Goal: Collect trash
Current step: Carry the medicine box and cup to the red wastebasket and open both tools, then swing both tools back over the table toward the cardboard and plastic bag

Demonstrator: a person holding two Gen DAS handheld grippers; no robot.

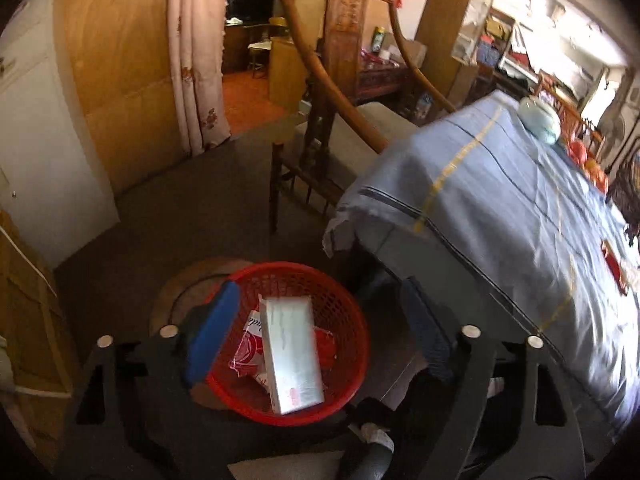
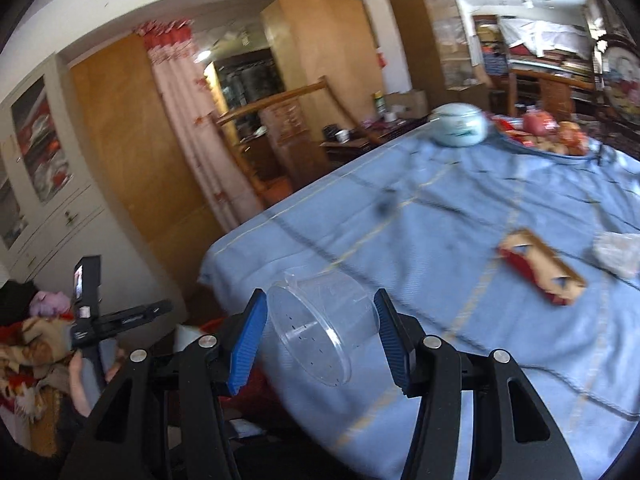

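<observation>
Left tongs [image 1: 320, 328] spread wide above round red mesh plastic basket [image 1: 344, 312] holding white flat carton [image 1: 294, 354]. Right tongs [image 2: 320, 336] clamp clear plastic cup [image 2: 320, 324] sideways over blue-clothed desk [image 2: 460, 248].

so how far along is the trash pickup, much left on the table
Done: a white box and a red-and-white wrapper already lie in the red basket, with the left gripper open above it. In hand: the right gripper holds a clear plastic cup. Left: a torn red-and-brown carton and a crumpled white piece on the blue tablecloth.
</observation>
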